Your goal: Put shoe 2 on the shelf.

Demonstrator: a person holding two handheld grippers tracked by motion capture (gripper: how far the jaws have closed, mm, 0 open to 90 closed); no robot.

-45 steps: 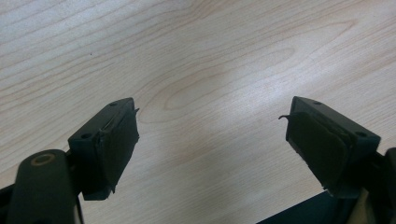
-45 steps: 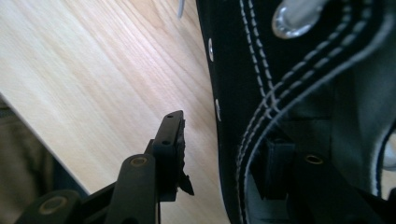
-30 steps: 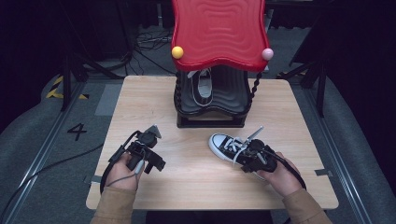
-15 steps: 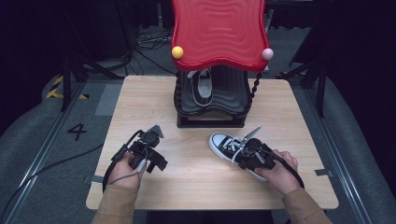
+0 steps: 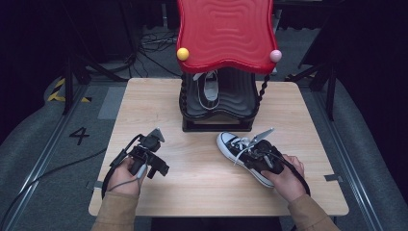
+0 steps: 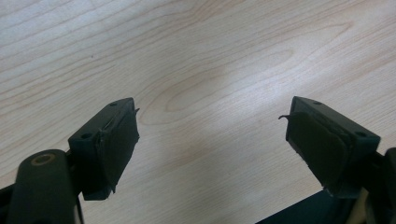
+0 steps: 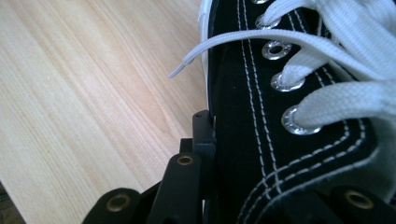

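Two grippers sit low over the table [image 5: 192,178]. The right gripper [image 5: 260,155] has its jaws closed on the black side wall of a sneaker [image 5: 236,148] that lies on the wood just in front of the rack [image 5: 219,108], toe toward the rack. A second sneaker [image 5: 209,89] rests inside the rack, under its red top [image 5: 223,31]. The left gripper [image 5: 146,156] hangs with jaws spread wide over bare wood, holding nothing.
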